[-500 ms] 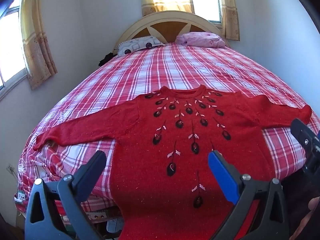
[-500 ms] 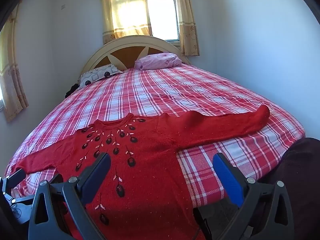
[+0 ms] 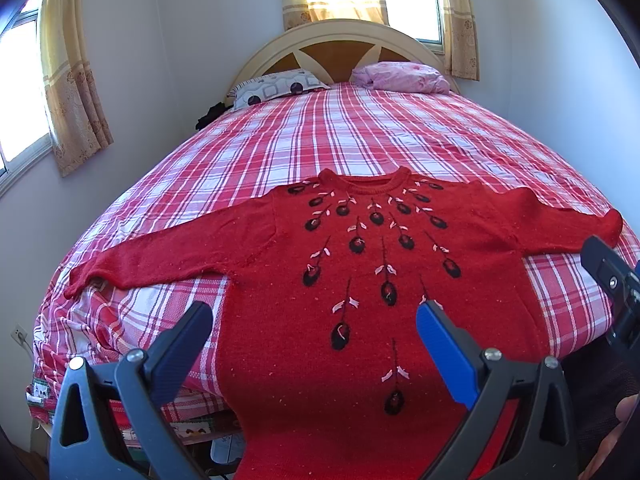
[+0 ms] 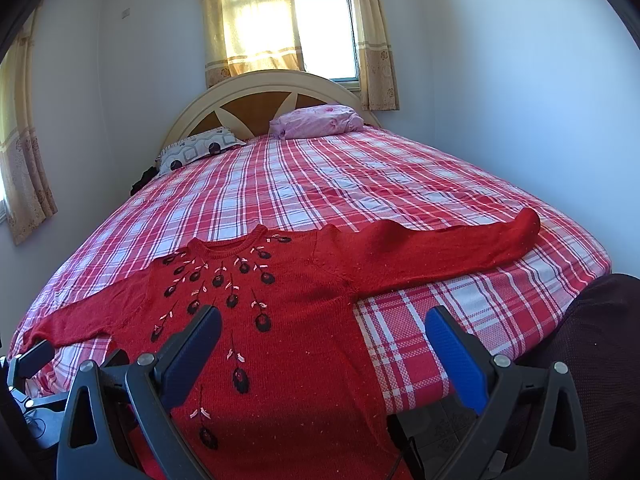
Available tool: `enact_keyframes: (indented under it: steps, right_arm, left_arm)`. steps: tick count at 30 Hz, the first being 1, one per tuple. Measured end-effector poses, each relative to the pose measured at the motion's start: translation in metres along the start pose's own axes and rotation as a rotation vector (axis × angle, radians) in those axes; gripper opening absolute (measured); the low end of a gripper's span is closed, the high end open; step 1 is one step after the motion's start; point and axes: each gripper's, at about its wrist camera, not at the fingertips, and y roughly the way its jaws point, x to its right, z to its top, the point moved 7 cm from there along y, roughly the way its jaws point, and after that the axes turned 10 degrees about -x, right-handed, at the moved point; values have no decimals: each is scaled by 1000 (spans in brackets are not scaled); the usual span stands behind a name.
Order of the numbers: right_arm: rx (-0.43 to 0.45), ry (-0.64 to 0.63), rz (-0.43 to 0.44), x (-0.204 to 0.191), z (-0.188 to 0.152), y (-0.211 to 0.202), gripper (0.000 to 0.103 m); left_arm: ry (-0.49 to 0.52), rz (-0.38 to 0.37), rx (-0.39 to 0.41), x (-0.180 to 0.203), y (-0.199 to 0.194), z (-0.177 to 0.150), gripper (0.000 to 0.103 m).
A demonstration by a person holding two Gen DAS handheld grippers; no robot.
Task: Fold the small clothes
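A red knitted sweater [image 3: 360, 280] with black and pink embroidered flowers lies face up on the plaid bed, both sleeves spread out sideways, its hem hanging over the near edge of the bed. It also shows in the right wrist view [image 4: 304, 320]. My left gripper [image 3: 314, 320] is open and empty, held above the sweater's lower body. My right gripper [image 4: 324, 328] is open and empty, above the sweater's right side under the right sleeve [image 4: 460, 244]. The right gripper's finger shows at the right edge of the left wrist view [image 3: 608, 268].
The bed [image 3: 360, 136] has a red and white plaid sheet, a patterned pillow [image 3: 276, 88] and a pink pillow [image 3: 400, 76] by the wooden headboard. White walls stand close on both sides. A dark seat [image 4: 592, 340] is at the bed's near right corner.
Both grippers have stayed open and almost still; the views have shifted only slightly.
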Motion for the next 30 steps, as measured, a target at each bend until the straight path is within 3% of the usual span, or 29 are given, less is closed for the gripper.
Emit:
enact_keyframes:
  steps: [13, 19, 30]
  right_arm:
    - [-20, 3, 2, 2, -4, 6, 102]
    - [-40, -1, 2, 4, -5, 15, 102]
    - [-29, 57, -1, 43, 5, 40, 102]
  left_arm:
    - [4, 1, -11, 6, 5, -6, 103]
    - [30, 8, -72, 0, 12, -7, 103]
    - [9, -20, -83, 5, 47, 0, 103]
